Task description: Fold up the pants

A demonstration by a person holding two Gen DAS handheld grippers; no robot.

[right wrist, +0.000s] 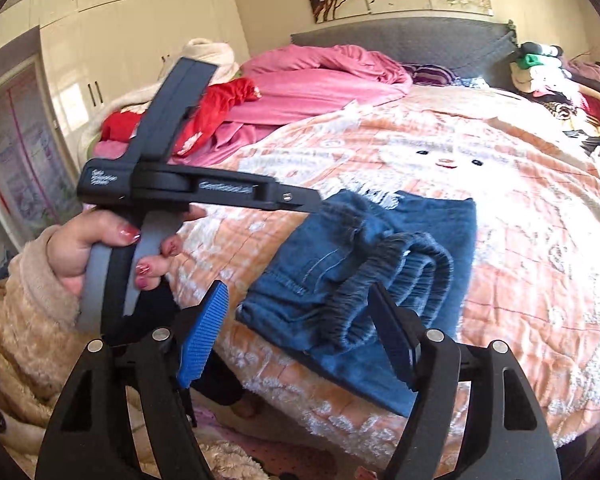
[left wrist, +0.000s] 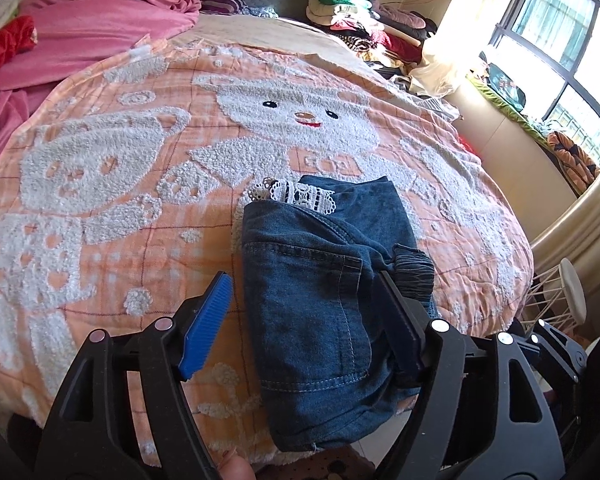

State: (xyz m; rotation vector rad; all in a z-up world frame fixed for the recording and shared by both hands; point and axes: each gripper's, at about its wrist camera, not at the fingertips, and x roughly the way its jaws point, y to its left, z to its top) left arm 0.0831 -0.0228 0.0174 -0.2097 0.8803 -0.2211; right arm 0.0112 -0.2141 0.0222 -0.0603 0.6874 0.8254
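Folded blue denim pants (left wrist: 312,292) lie on the orange bear-pattern blanket (left wrist: 140,168) near the bed's front edge. A white lace trim (left wrist: 296,194) shows at their far end, and the gathered elastic waistband (left wrist: 414,268) lies to the right. My left gripper (left wrist: 302,280) hovers over the pants, open; its blue pads do not touch the cloth. In the right wrist view the pants (right wrist: 400,240) lie ahead with the waistband (right wrist: 384,280) nearest. My right gripper (right wrist: 298,288) is open above them, holding nothing. A hand (right wrist: 100,248) holds the left tool's black body (right wrist: 204,192).
A pink quilt (left wrist: 100,20) and a red garment (left wrist: 4,52) are bunched at the far left of the bed. A pile of clothes (left wrist: 364,20) sits at the far right by the grey headboard (right wrist: 400,44). A white stool (left wrist: 568,296) stands beside the bed under the window (left wrist: 560,40).
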